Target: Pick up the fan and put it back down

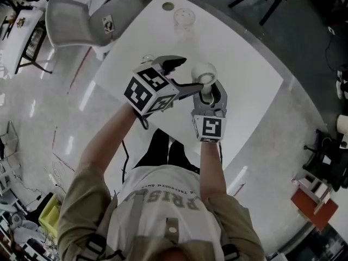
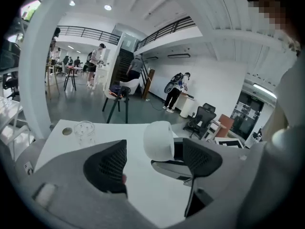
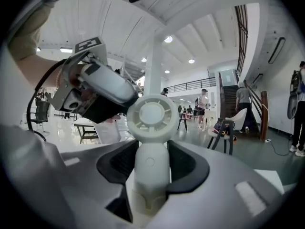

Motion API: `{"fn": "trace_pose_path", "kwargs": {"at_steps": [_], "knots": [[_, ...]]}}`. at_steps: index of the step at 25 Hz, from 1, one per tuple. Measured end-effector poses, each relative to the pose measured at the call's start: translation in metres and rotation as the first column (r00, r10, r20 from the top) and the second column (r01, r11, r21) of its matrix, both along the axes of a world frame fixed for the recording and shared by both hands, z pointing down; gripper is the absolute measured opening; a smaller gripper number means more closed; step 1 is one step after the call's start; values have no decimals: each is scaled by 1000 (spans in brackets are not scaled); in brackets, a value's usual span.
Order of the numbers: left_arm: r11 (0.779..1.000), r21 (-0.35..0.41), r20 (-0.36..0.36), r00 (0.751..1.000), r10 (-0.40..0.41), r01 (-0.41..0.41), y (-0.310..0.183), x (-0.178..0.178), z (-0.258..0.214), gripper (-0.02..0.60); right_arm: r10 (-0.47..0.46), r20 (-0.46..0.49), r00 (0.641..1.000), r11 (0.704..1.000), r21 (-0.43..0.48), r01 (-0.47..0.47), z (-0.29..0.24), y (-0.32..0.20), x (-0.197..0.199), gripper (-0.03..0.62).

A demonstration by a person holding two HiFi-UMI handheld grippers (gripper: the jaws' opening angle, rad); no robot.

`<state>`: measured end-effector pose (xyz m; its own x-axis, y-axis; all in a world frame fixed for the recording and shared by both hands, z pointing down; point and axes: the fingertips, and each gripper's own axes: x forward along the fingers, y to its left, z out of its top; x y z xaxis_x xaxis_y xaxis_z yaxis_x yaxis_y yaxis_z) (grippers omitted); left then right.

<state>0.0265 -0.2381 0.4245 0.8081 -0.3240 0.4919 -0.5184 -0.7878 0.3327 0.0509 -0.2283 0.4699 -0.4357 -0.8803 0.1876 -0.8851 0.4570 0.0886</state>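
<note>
The right gripper (image 3: 152, 166) is clamping its two dark padded jaws on the stem of the small white plastic fan (image 3: 151, 116). The fan's round slotted head is standing upright just above the jaws, at the centre of the right gripper view. In the head view this gripper (image 1: 209, 98) is sitting just right of centre, with the fan's head (image 1: 204, 71) showing beyond it.

The left gripper (image 2: 155, 163) is holding its jaws wide apart with nothing between the pads. The fan's head (image 2: 159, 140) is showing past them at the middle of its view. In the head view it (image 1: 182, 75) is hanging just left of the fan, its marker cube below it in the frame.

The large white table (image 1: 250, 91) is spreading under both tools. A clear glass cup (image 1: 184, 18) is standing well apart from them, near the top of the frame.

The pick-up part is looking done: the fan seems to be carried clear of the tabletop in the right tool alone. Its foot is hidden in the jaws, so I cannot confirm this. Lowering it onto the table and letting go are remaining.
</note>
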Motion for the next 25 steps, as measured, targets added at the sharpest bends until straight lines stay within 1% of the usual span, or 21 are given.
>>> {"fn": "trace_pose_path", "kwargs": {"at_steps": [2, 5, 9, 13, 16, 18, 21, 25], "knots": [[999, -21, -4, 999, 40, -40, 1, 7, -1, 382, -14, -10, 1000, 1000, 14, 14, -2, 0, -1, 187], [997, -39, -16, 997, 71, -72, -3, 11, -2, 382, -37, -20, 999, 999, 26, 37, -4, 0, -6, 187], [993, -41, 19, 993, 114, -113, -8, 10, 4, 377, -52, -14, 999, 998, 34, 52, -5, 1, -11, 187], [985, -76, 39, 987, 158, -155, -7, 11, 14, 360, -67, -39, 997, 996, 53, 69, -7, 2, -18, 187], [982, -89, 50, 984, 168, -164, -6, 9, 20, 321, -69, -51, 996, 996, 59, 72, -10, 2, -25, 187], [981, -95, 65, 982, 175, -169, -6, 9, 23, 309, -68, -52, 996, 996, 48, 70, -4, 2, -25, 187], [977, -92, 80, 976, 202, -195, -3, 13, 25, 241, -64, -49, 997, 997, 32, 66, 7, 1, -22, 187], [973, -84, 83, 972, 220, -213, -1, 14, 26, 235, -55, -59, 997, 998, 23, 56, 10, 1, -23, 187]]}}
